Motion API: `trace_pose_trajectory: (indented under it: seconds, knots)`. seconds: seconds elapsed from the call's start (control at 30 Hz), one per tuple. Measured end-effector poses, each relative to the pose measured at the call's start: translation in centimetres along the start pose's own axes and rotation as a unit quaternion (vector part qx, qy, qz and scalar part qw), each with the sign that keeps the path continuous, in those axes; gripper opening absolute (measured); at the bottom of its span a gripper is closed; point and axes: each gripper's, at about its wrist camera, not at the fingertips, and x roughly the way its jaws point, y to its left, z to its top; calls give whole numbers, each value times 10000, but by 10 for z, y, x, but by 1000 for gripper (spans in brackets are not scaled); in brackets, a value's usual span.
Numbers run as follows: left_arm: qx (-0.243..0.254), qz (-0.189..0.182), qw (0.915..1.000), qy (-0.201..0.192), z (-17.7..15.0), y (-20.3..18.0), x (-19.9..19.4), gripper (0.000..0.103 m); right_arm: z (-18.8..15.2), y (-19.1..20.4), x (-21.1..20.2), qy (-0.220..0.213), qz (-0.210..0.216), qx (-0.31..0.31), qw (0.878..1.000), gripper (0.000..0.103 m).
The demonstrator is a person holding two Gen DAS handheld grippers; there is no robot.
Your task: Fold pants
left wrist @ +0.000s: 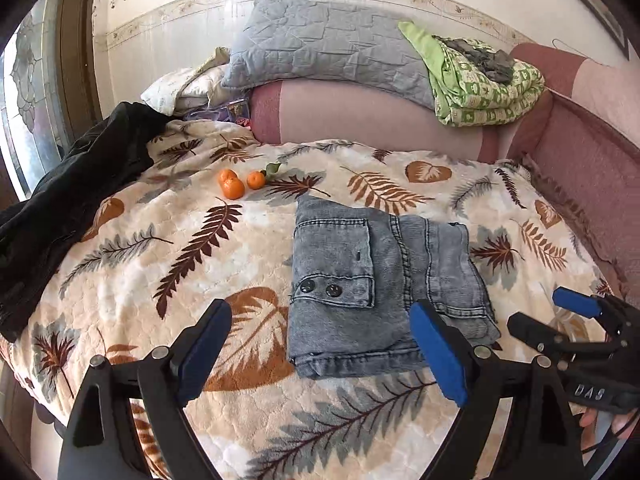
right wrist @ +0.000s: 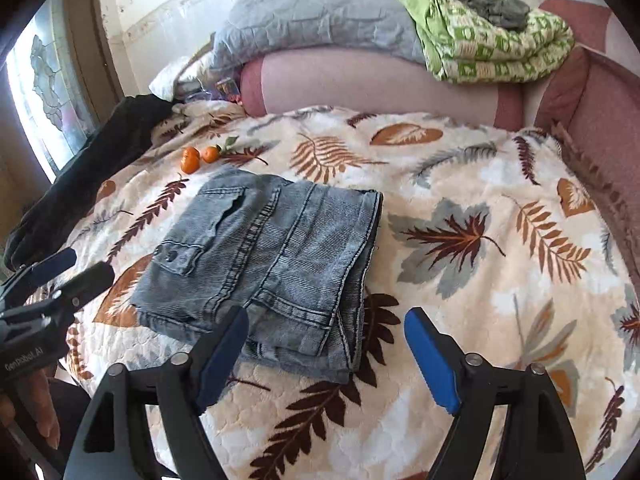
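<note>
The grey denim pants (left wrist: 384, 288) lie on the leaf-print blanket (left wrist: 200, 248) of the bed as a compact rectangle of several layers, so the folding looks finished or nearly so, and the step in hand seems to be letting go and checking the result. Both grippers are released, jaws spread wide with nothing between the blue pads. The left gripper (left wrist: 324, 352) hovers just short of the bundle's near edge, with the pocket flap and its two snaps just ahead of it. The right gripper (right wrist: 326, 356) hovers over the near right corner of the pants, the stacked hems just ahead between its fingers. If any move remains, it calls for pressing the layers flat or squaring the loose corner. Three tangerines (left wrist: 240, 184) sit well beyond the pants.
</note>
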Motion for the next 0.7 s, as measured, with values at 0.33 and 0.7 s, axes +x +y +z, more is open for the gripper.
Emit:
trace_pose_trajectory:
  seconds: [0.33,0.7]
  knots:
    - [89,33,9999,91,-24,-31,-30,91,-44,4,-38,146,-112,-377,9991,103]
    - [114,22,9998,165,-21,-39,-36,97,-40,7,-37,77,-194,-369,9991,103]
